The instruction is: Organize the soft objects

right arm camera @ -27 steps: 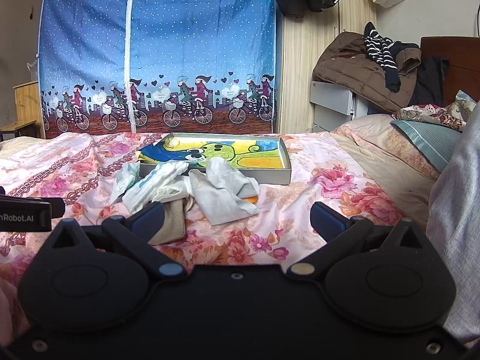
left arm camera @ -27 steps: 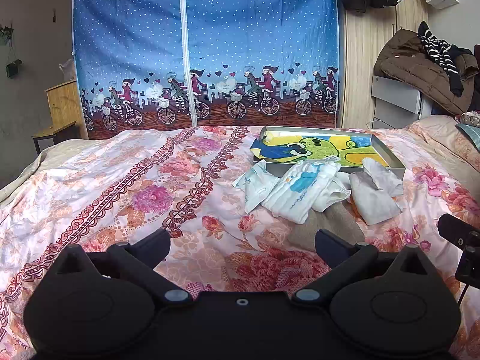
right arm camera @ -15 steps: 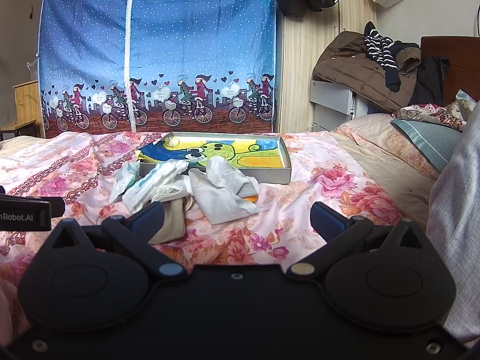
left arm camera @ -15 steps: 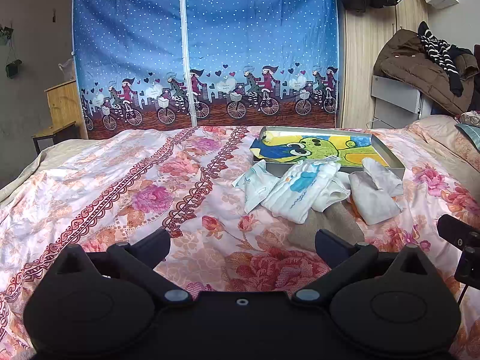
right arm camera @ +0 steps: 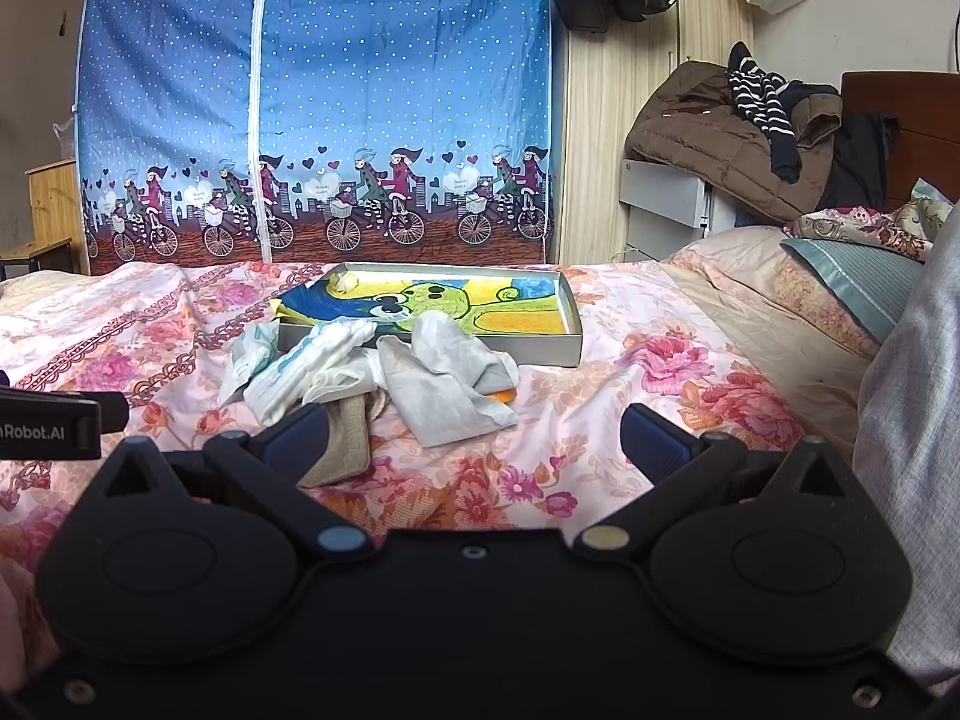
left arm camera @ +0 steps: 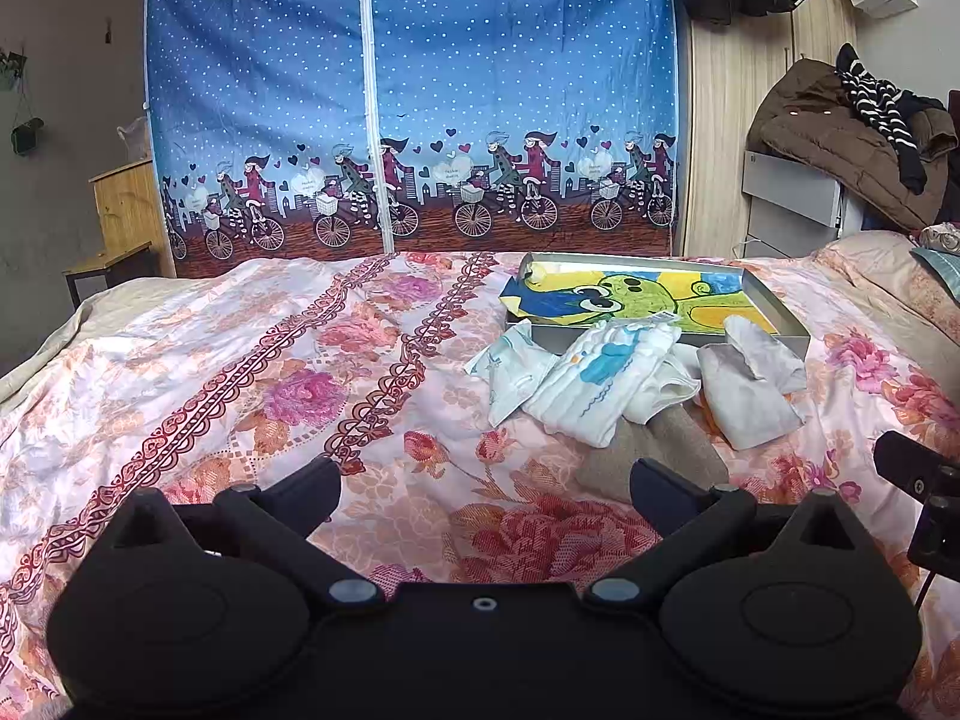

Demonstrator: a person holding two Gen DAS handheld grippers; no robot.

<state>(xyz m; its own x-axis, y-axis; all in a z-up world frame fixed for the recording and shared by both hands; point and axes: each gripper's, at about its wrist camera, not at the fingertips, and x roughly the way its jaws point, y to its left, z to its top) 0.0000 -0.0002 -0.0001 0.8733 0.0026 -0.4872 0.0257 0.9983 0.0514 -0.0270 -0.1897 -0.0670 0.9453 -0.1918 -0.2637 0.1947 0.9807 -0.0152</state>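
A heap of small soft garments lies on the floral bedspread just in front of a shallow grey box (left arm camera: 780,313) (right arm camera: 573,324) with a cartoon picture inside. In the heap are a white piece with blue print (left arm camera: 606,381) (right arm camera: 300,369), pale grey socks (left arm camera: 747,387) (right arm camera: 444,387) and a beige sock (left arm camera: 666,444) (right arm camera: 345,441). My left gripper (left arm camera: 485,489) hovers open over the bed, short of the heap. My right gripper (right arm camera: 475,435) is open too, nothing between its fingers, with the beige sock beside its left finger.
A blue fabric wardrobe (left arm camera: 408,96) with cyclist print stands behind the bed. Pillows (right arm camera: 840,294) lie at the right. A brown coat and striped garment (right arm camera: 738,120) pile on a white cabinet. A wooden stand (left arm camera: 120,222) is at the far left.
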